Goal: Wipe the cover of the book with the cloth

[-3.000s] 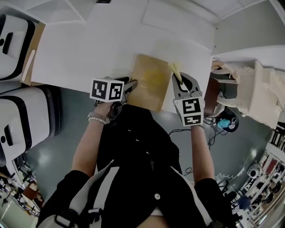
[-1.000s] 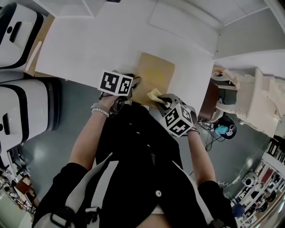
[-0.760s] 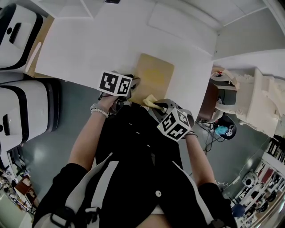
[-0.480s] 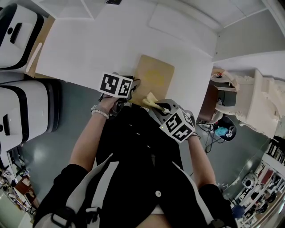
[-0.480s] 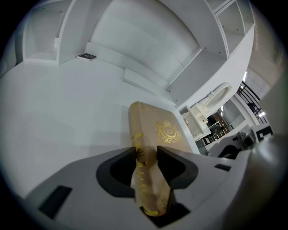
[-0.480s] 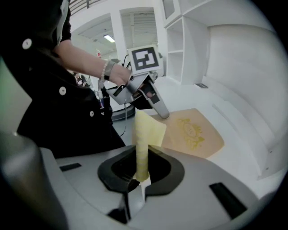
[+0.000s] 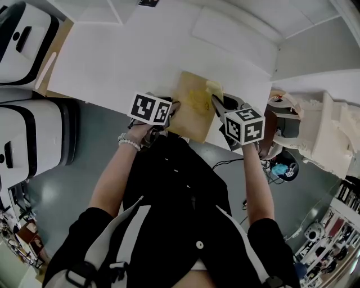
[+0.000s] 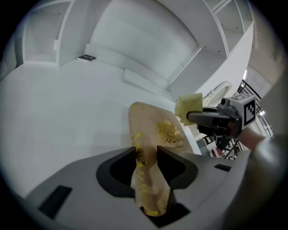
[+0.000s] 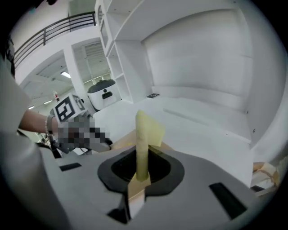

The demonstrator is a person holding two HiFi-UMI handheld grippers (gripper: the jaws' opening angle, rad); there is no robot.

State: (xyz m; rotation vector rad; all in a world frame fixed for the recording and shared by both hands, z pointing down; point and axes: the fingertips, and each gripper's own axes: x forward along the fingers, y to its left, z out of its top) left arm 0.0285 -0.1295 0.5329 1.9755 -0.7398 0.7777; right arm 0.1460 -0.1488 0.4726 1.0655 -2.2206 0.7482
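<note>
1. Carried within the last second from the book (image 7: 197, 104)'s near edge to over its far right corner: cloth (image 7: 214, 87), pinched tight in right gripper (image 7: 217, 101)
2. Unmoved, clamped on book's near left edge at the table (image 7: 112, 62)'s front: left gripper (image 7: 170, 107)
3. Left of table: two white machines (image 7: 28, 146); at its far edge, a dark card (image 7: 148, 3)
4. Counted: one book, one cloth, two grippers

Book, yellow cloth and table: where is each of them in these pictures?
book (image 7: 194, 104), head view, middle of its brown cover
cloth (image 9: 147, 128), right gripper view, its folded upper end
table (image 7: 124, 56), head view, bare white top left of the book
</note>
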